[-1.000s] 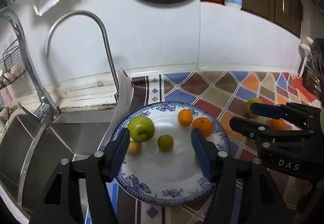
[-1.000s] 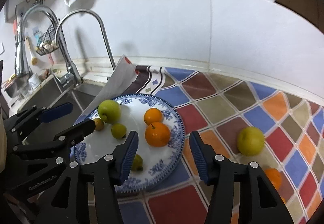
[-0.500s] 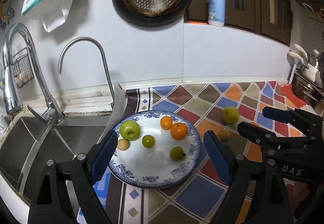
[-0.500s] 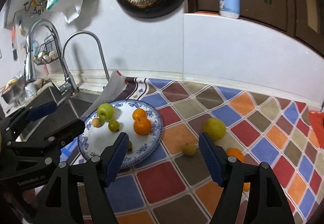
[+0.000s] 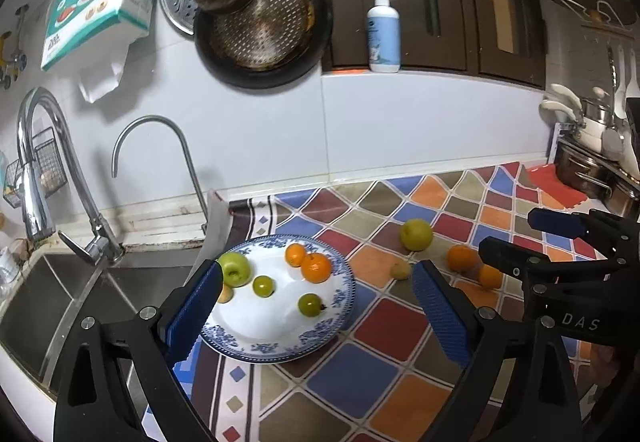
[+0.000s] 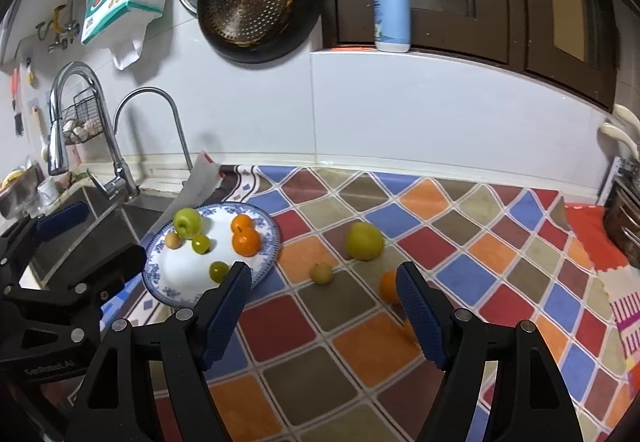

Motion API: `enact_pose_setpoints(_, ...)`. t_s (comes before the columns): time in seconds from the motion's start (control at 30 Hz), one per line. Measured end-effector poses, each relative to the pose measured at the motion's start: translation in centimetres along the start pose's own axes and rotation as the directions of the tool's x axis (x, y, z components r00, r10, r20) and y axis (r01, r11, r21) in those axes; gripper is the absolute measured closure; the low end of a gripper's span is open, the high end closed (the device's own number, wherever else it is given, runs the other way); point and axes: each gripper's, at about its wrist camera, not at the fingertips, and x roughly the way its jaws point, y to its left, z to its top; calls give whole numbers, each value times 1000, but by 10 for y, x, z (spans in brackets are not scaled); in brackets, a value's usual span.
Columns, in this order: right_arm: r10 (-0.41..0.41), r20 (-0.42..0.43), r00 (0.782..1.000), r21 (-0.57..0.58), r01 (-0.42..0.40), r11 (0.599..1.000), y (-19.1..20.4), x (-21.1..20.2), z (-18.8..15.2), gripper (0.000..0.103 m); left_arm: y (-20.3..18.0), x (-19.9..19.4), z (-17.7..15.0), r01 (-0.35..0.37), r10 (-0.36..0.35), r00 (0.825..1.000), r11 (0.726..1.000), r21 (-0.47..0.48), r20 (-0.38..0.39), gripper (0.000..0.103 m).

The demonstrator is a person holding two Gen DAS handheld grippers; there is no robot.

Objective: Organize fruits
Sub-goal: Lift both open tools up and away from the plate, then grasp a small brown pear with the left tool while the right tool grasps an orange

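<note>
- Left black gripper w/ blue pads (image 5: 316, 306): jaws just been opening, wide, empty, above blue-white round porcelain plate (image 5: 256, 346) w/ fruits
- Right gripper (image 6: 324, 306): jaws opening too, empty; small yellow-green round fruit (image 6: 321, 273) on the checkered cloth betw. them

bare mat (image 6: 360, 342) near claws, loose fruit beyond, plate (image 6: 268, 242) leftward

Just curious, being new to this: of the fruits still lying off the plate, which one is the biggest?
The yellow-green apple on the checkered cloth, nearest the wall; the small yellowish fruit and the oranges beside it are clearly smaller.
</note>
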Motion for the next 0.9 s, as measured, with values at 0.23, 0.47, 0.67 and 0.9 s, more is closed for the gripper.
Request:
enact_pose_setpoints(0.23, -34, 11, 999, 6, 34, 999, -18, -15, -5, 28, -21, -4, 2, 16, -16, 1000, 1000, 20, 15, 6)
enact_pose_setpoints(0.47, -56, 6, 998, 8, 56, 998, -38, -20, -8, 28, -40, 3, 4, 32, -32, 999, 999, 25, 5, 6)
enact_pose_setpoints(0.67, -59, -15, 998, 10, 59, 998, -54, -12, -10, 28, -55, 15, 3, 35, -35, 999, 999, 41, -9, 6)
enact_pose_setpoints(0.9, -53, -48, 997, 17, 54, 998, -73, 6, -9, 28, -68, 39, 4, 45, -42, 998, 997, 65, -42, 6)
